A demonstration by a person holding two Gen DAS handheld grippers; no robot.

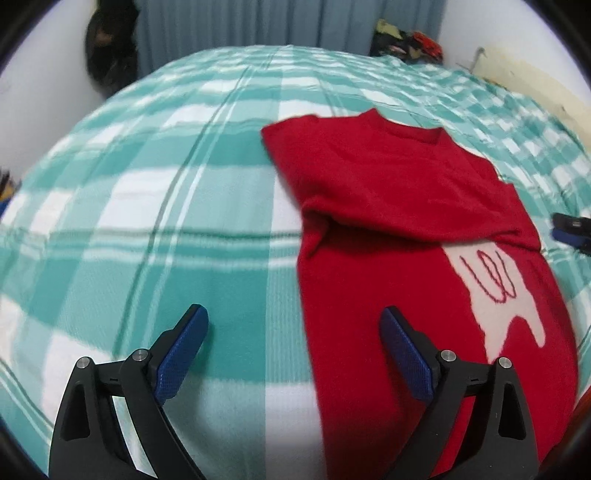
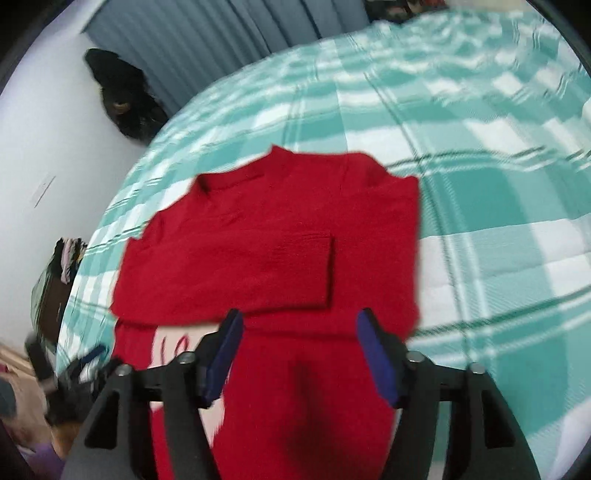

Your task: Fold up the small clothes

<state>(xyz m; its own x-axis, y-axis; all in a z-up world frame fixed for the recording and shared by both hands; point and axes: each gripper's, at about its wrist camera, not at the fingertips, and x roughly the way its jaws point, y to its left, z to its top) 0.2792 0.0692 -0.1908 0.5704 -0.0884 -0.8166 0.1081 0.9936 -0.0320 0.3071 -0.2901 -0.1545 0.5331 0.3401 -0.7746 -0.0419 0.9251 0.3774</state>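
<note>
Both of my grippers are spread wide and hold nothing: my left gripper point(image 1: 293, 323) hovers at the near left edge of the red sweater point(image 1: 406, 229), one pad over bare blanket and the other over the knit, while my right gripper point(image 2: 299, 328) hangs over the sweater's lower body. The sweater lies flat on the green-and-white checked blanket point(image 1: 147, 221), collar away from me, with a sleeve point(image 2: 258, 266) folded across the chest and a pale motif point(image 1: 495, 291) partly covered by it. I judge it soft, light and limp, a fuzzy knit that should grip well but sag and drag, so I would pinch the hem corners, through both layers. The blanket looks soft and rumpled and may bunch under the pads. Beyond it hang a grey curtain point(image 1: 288, 22) and something dark on the white wall point(image 2: 122, 96).
</note>
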